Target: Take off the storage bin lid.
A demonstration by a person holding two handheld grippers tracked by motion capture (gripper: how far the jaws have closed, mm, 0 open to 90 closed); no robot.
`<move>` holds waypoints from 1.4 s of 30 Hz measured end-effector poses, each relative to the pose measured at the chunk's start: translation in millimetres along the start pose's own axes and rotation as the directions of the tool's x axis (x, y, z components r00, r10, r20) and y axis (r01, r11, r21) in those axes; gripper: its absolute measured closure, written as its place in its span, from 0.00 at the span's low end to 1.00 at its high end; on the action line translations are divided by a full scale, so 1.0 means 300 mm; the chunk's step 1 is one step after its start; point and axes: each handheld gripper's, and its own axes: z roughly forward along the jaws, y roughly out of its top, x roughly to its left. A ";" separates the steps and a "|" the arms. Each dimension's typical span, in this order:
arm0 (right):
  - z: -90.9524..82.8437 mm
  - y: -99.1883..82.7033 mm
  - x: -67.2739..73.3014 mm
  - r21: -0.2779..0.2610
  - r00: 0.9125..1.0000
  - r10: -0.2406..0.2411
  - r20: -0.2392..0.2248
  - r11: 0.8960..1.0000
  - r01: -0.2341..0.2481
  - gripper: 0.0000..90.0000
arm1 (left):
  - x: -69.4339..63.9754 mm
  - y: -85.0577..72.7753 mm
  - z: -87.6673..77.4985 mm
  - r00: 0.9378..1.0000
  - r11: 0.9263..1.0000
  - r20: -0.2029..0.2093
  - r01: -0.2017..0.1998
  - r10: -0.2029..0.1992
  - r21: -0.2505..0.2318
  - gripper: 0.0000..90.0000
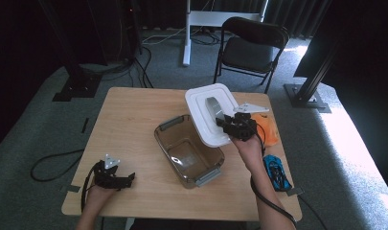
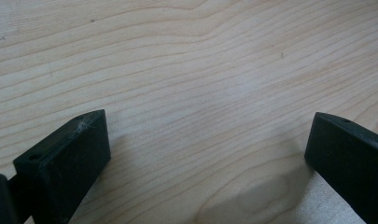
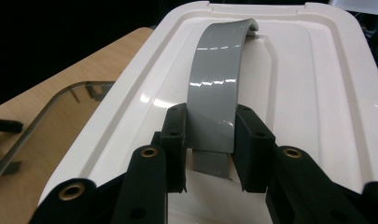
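A white rectangular lid (image 1: 206,109) with a grey arched handle (image 1: 212,106) hangs tilted above the right side of the table, partly over a clear brown plastic bin (image 1: 188,149). My right gripper (image 1: 228,122) is shut on the grey handle (image 3: 215,95), one black pad on each side of it, with the white lid (image 3: 312,93) spreading beyond. My left gripper (image 1: 127,180) rests near the table's front left edge. Its jaws stand wide apart over bare wood (image 2: 200,93) with nothing between them.
An orange object (image 1: 268,129) lies at the table's right edge behind my right hand, and a blue and black object (image 1: 277,172) lies nearer the front right corner. A black folding chair (image 1: 251,48) stands beyond the table. Cables trail on the carpet at left.
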 end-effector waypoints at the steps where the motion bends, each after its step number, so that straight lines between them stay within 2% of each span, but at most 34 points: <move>1: 0.005 -0.001 -0.007 -0.002 1.000 0.006 0.002 1.000 -0.006 0.76 | 0.000 0.000 0.000 1.000 1.000 0.000 0.000 0.000 0.000 0.01; 5: 0.028 0.003 -0.030 0.012 1.000 0.013 0.025 1.000 -0.013 0.75 | 0.000 0.000 0.000 1.000 1.000 0.000 0.000 0.000 0.000 0.01; 12: 0.059 0.026 -0.055 0.006 0.999 0.032 0.029 0.999 -0.032 0.76 | 0.001 0.000 0.000 1.000 1.000 0.000 -0.002 0.002 0.002 0.01; 22: 0.114 0.055 -0.110 0.008 0.995 0.051 0.083 0.999 -0.052 0.75 | 0.000 0.000 0.000 1.000 1.000 0.001 0.000 0.000 0.002 0.01; 30: 0.175 0.046 -0.149 0.026 0.992 0.070 0.103 0.997 -0.073 0.75 | 0.000 0.000 0.000 1.000 1.000 0.001 0.001 -0.001 0.001 0.01; 31: 0.198 0.038 -0.168 0.033 0.990 0.095 0.105 0.995 -0.099 0.75 | 0.001 0.000 -0.001 1.000 1.000 0.002 -0.001 0.001 0.002 0.01; 42: 0.283 0.020 -0.206 0.060 0.986 0.108 0.126 0.991 -0.116 0.76 | 0.001 -0.001 -0.001 1.000 1.000 0.004 -0.003 0.003 0.001 0.01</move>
